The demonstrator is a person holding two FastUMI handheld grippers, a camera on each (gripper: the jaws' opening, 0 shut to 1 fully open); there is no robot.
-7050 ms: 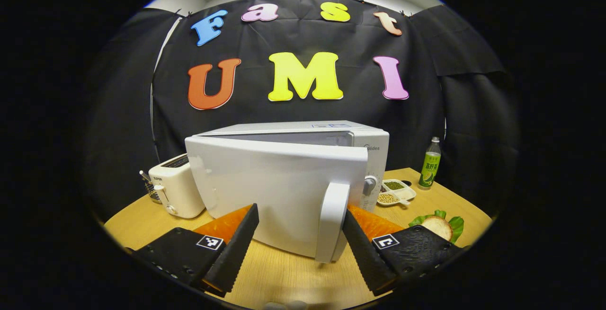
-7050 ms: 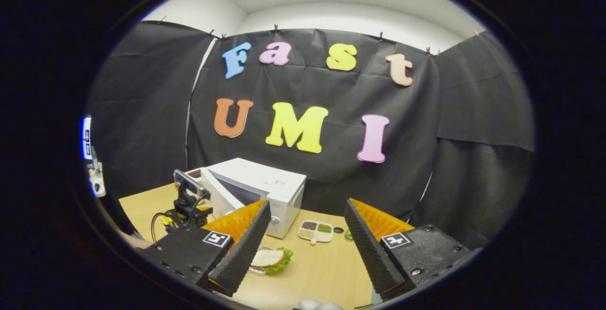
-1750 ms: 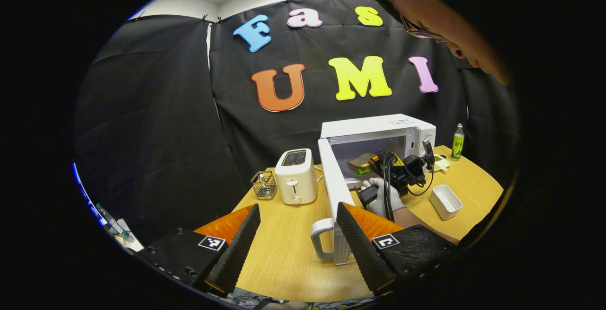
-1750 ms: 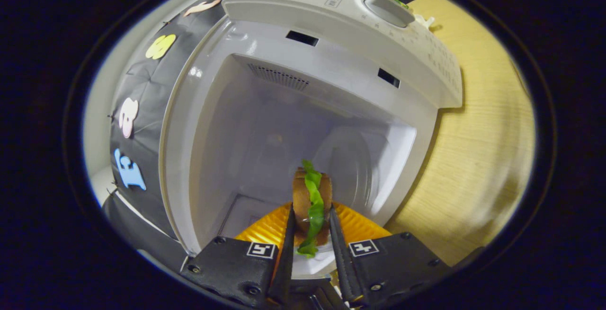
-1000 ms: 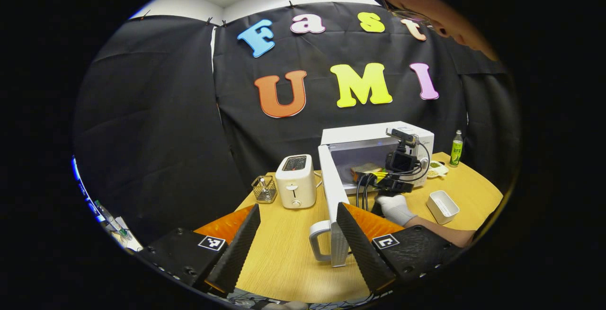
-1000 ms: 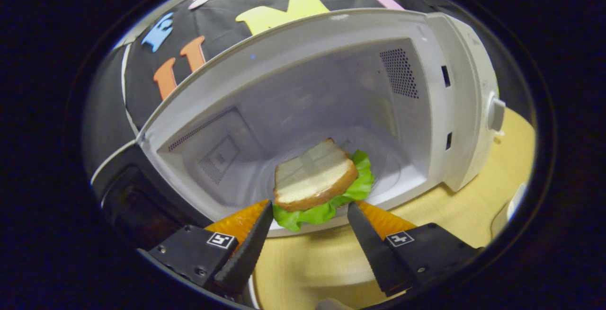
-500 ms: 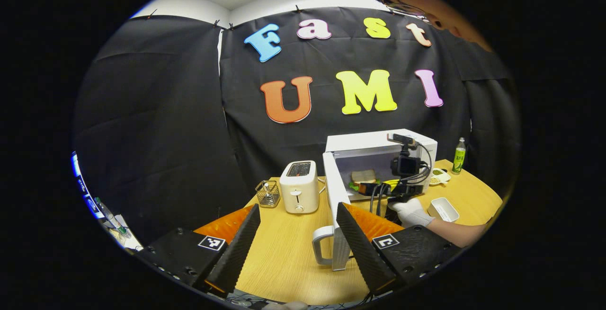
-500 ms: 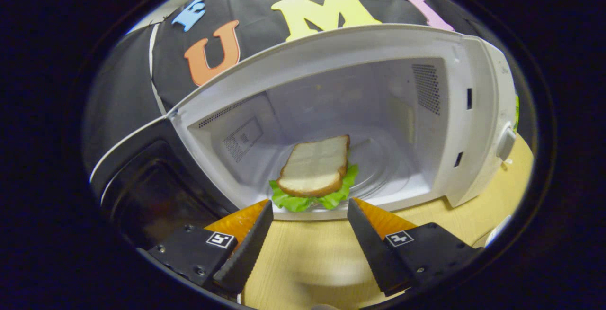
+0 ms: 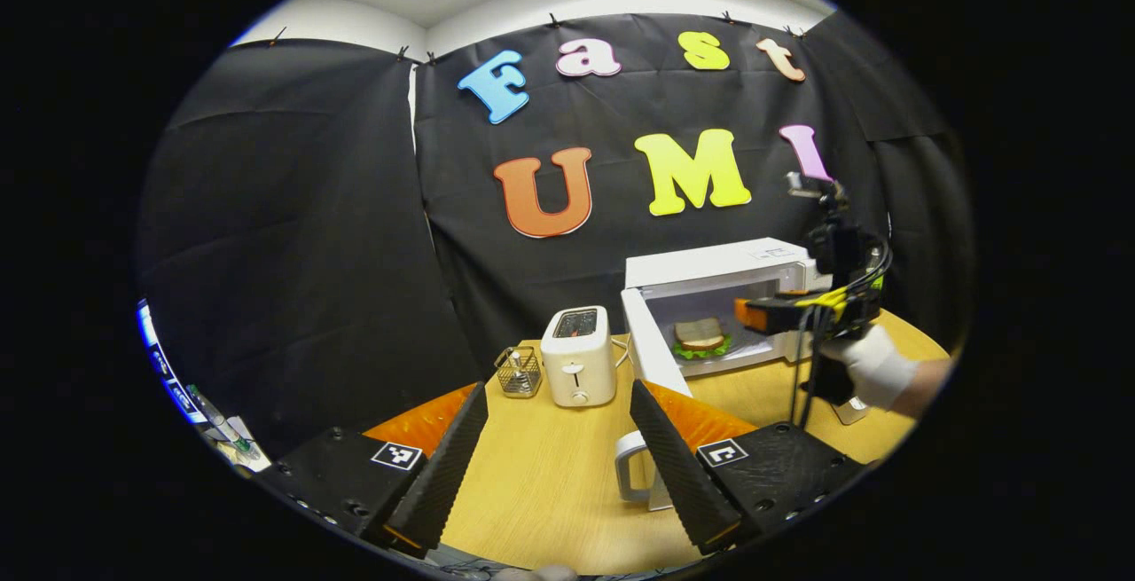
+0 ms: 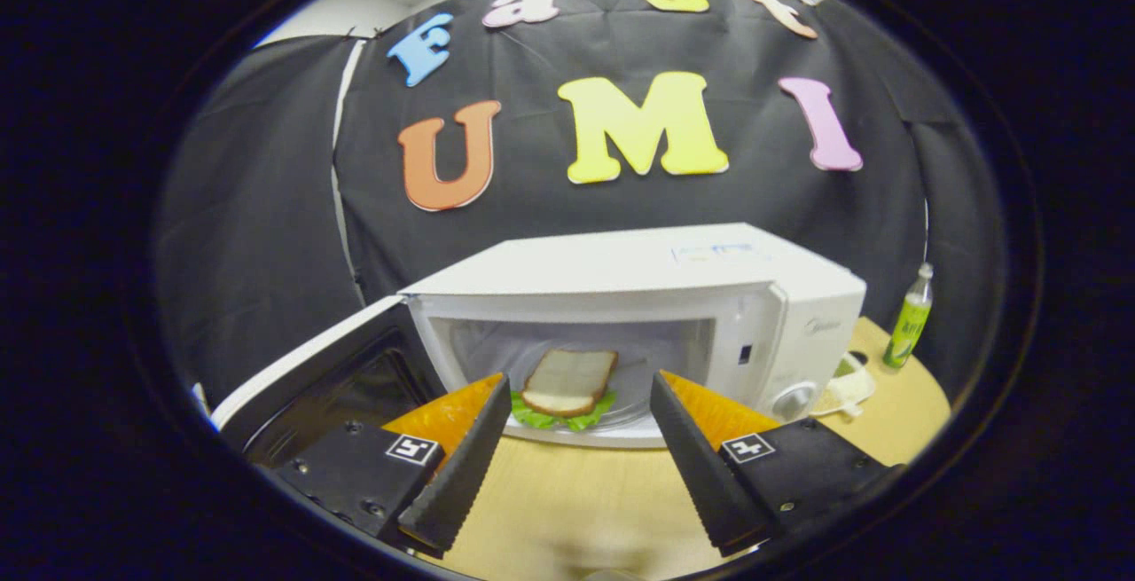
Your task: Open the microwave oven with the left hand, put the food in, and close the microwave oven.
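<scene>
The white microwave (image 10: 638, 279) stands with its door (image 10: 310, 377) swung wide to the left. Inside on the glass plate lies the sandwich (image 10: 567, 390), bread over green lettuce, also the sandwich (image 9: 700, 337) in the left gripper view. My right gripper (image 10: 576, 457) is open and empty, hanging in front of the cavity, apart from the food. My left gripper (image 9: 554, 457) is open and empty, back from the microwave (image 9: 718, 297), with the door's white handle (image 9: 634, 470) just beyond its right finger. The right gripper (image 9: 763, 313) appears there, held by a gloved hand (image 9: 873, 372).
A white toaster (image 9: 578, 357) and a small wire basket (image 9: 517, 371) stand left of the microwave on the wooden table (image 9: 550, 475). A green bottle (image 10: 909, 319) and a divided dish (image 10: 842, 390) sit to its right.
The right gripper let go of the sandwich inside the microwave and has drawn back and up, out of the cavity. The left gripper shifted slightly; the door stays wide open.
</scene>
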